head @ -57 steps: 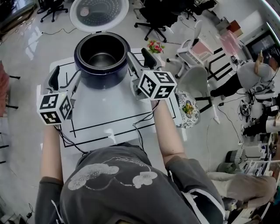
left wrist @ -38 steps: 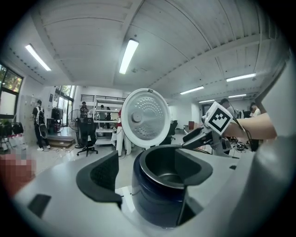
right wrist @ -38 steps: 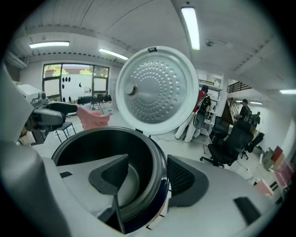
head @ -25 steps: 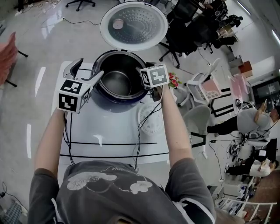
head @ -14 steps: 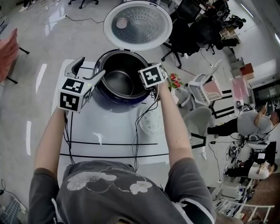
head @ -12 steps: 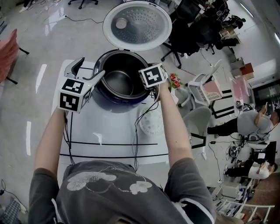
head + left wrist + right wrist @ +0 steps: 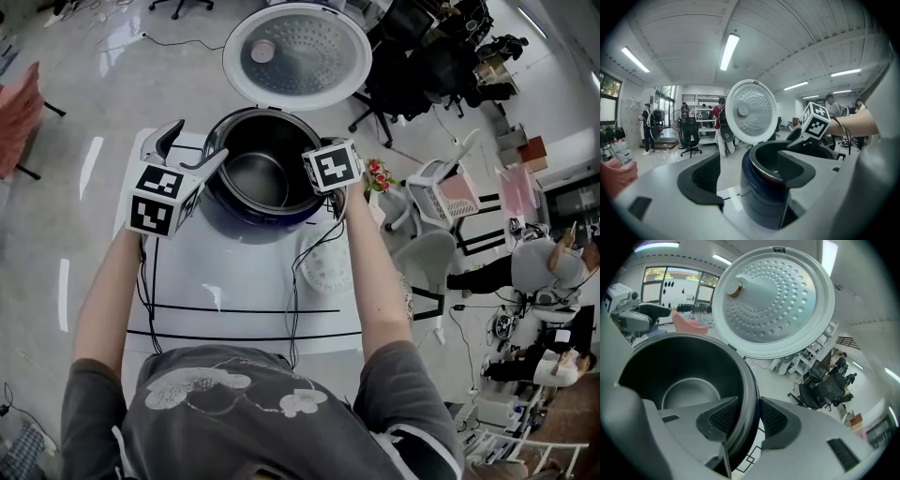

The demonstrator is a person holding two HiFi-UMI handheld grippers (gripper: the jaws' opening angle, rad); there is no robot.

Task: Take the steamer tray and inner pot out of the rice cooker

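The dark blue rice cooker (image 7: pixel 258 214) stands at the table's far end with its round lid (image 7: pixel 298 56) swung up. The dark inner pot (image 7: pixel 689 390) sits inside it. My right gripper (image 7: pixel 749 417) is at the pot's right rim, one pad inside and one outside. Its jaws have been closing and now pinch the rim. Its marker cube (image 7: pixel 333 167) hides the jaws in the head view. My left gripper (image 7: pixel 195 142) is open beside the cooker's left wall, holding nothing. The white perforated steamer tray (image 7: pixel 323 267) lies on the table in front of the cooker, to the right.
The white table (image 7: pixel 244 300) has black lines taped on it, and cables run from both grippers across it. A small bunch of flowers (image 7: pixel 377 173) stands at its right edge. Office chairs (image 7: pixel 441 178) and people are around the room.
My right gripper's cube has rolled a little at the pot's right rim. The left gripper has stayed beside the cooker. The tray has not moved.
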